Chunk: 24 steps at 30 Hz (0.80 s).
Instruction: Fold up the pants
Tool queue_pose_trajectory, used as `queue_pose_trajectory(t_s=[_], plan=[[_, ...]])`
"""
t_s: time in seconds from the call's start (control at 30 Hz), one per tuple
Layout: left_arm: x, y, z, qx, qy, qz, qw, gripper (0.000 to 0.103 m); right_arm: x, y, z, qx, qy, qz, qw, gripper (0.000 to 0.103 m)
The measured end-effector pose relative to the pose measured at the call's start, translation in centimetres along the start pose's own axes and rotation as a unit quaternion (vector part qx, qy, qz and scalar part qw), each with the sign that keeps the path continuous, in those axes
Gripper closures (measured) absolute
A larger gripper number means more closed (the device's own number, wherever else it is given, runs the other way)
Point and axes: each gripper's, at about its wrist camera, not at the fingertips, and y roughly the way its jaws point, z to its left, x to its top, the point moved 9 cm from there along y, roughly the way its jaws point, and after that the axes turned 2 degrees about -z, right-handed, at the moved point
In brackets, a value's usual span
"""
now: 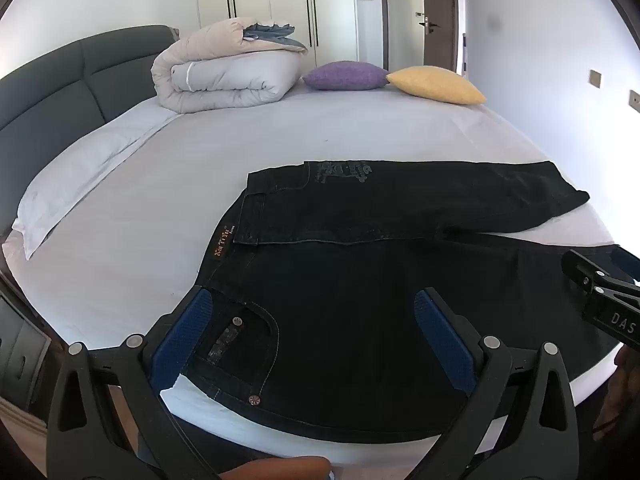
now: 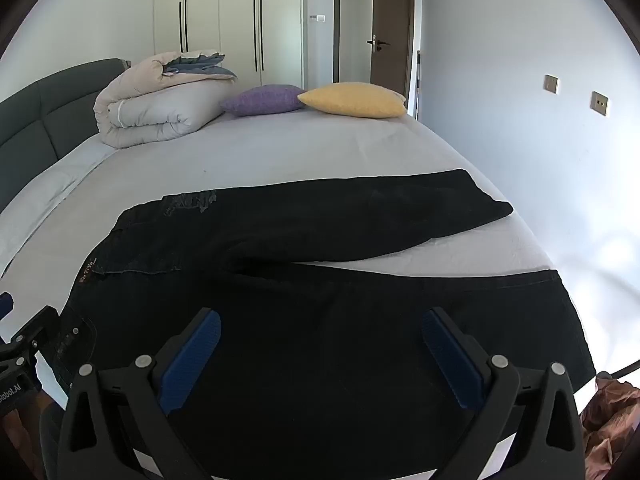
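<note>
Both hand-held grippers are right up front, the left hand-held gripper [image 1: 320, 332] and the right hand-held gripper [image 2: 320, 350], jaws spread wide with nothing between the blue pads. They hang just above the near side of the bed [image 1: 168, 208]. Black jeans [image 1: 360, 280] are spread flat on the sheet right under and ahead of them, waistband off to the left, legs running right. Way past the jeans there's a rolled duvet [image 1: 224, 72], then a yellow cushion [image 1: 436, 84] and a purple cushion [image 1: 344, 76].
</note>
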Motion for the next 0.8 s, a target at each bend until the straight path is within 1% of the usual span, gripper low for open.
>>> queue_pose_trajectory(t_s=[0.37, 0.8], plan=[[-0.1, 0.1, 0.0, 0.002, 0.001, 0.002, 1.0, 0.0, -0.7, 0.6, 0.6, -0.001, -0.005, 0.006, 1.0, 0.0], [-0.1, -0.1, 0.4, 0.001, 0.0, 0.002, 1.0, 0.0, -1.5, 0.4, 1.3, 0.001, -0.013, 0.013, 1.0, 0.0]])
